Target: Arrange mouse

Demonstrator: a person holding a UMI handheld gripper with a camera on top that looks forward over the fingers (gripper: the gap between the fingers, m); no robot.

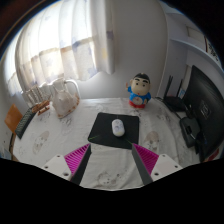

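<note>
Mouse [118, 126], white and small, is sitting on a dark mouse mat [114, 129], a little toward the mat's far half. The mat is lying flat on the surface [60, 135], which is wearing a pale cloth with a faint printed pattern. The claw [111, 158] is hovering above the near part of the surface with its two fingers spread wide and nothing between them; the magenta pads [75, 158] are showing on the inner faces. The mouse is lying just ahead of the fingers, roughly centred on the gap between them, and apart from both.

Beyond the mat, a cartoon figure [139, 92] in blue, red and yellow is standing upright near the far edge of the surface. Off to the left, a clear jug [67, 98] is standing by some smaller items that are too small to make out. To the right, a dark monitor [203, 108] is rising at the surface's side. Behind everything, light curtains [75, 45] are hanging across a bright window.
</note>
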